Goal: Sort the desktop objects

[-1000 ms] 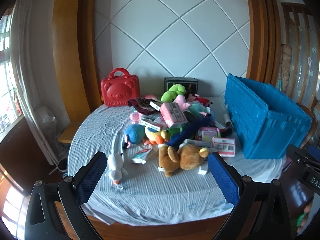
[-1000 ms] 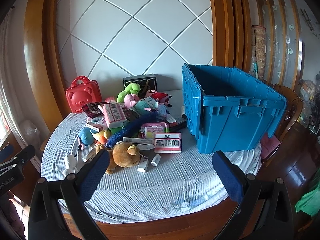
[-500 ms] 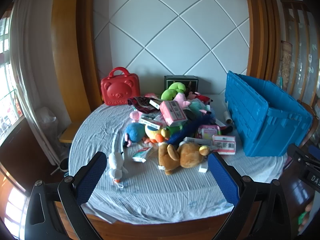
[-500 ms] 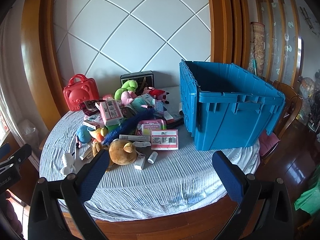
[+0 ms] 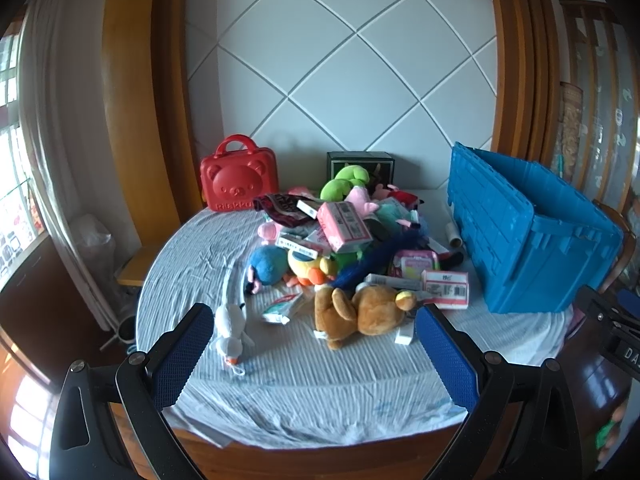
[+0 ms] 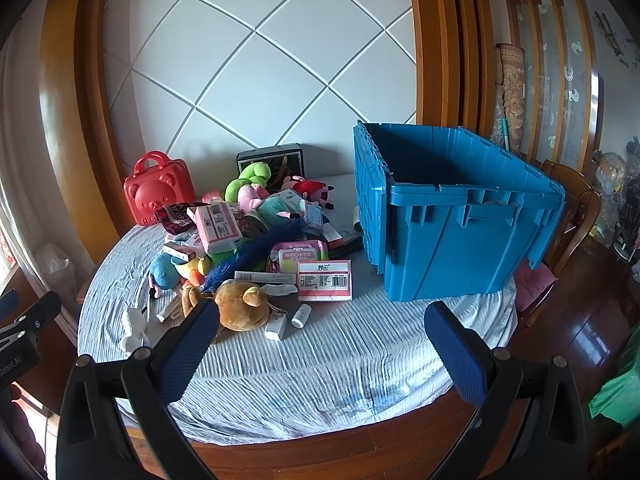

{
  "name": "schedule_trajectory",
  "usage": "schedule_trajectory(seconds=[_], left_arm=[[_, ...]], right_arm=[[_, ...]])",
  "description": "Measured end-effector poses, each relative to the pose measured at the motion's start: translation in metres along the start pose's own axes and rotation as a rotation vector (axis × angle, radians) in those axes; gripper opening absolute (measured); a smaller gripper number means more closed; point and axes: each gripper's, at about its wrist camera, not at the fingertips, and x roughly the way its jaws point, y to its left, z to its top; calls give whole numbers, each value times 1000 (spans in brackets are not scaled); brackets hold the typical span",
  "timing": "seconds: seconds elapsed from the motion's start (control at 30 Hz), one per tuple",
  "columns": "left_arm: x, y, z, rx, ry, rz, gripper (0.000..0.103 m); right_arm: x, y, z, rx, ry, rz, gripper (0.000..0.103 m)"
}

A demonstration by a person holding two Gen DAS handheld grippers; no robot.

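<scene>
A pile of plush toys and small boxes lies mid-table: a brown teddy bear [image 5: 362,314] [image 6: 240,306] at the front, a white duck toy [image 5: 230,330], a pink barcode box [image 5: 446,289] [image 6: 325,280], a blue feather duster [image 6: 256,254]. A big blue crate [image 5: 528,236] [image 6: 456,216] stands open on the right. My left gripper [image 5: 314,354] is open and empty, short of the table's front edge. My right gripper [image 6: 322,354] is open and empty, also back from the edge.
A red bear-face case [image 5: 238,182] and a dark box [image 5: 360,162] stand at the back of the round table [image 6: 320,364], which has a striped cloth. A wooden chair [image 6: 572,216] stands right of the crate. The panelled wall is behind.
Both grippers have drawn back slightly from the table; the objects look a little smaller and farther. Nothing on the table has moved.
</scene>
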Motion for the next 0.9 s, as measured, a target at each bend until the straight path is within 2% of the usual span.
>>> schedule_trajectory(seconds=[0.9], left_arm=[[16,-15,-1,-10,21,29,102]], right_arm=[[24,-8,5,-21,28,51,103]])
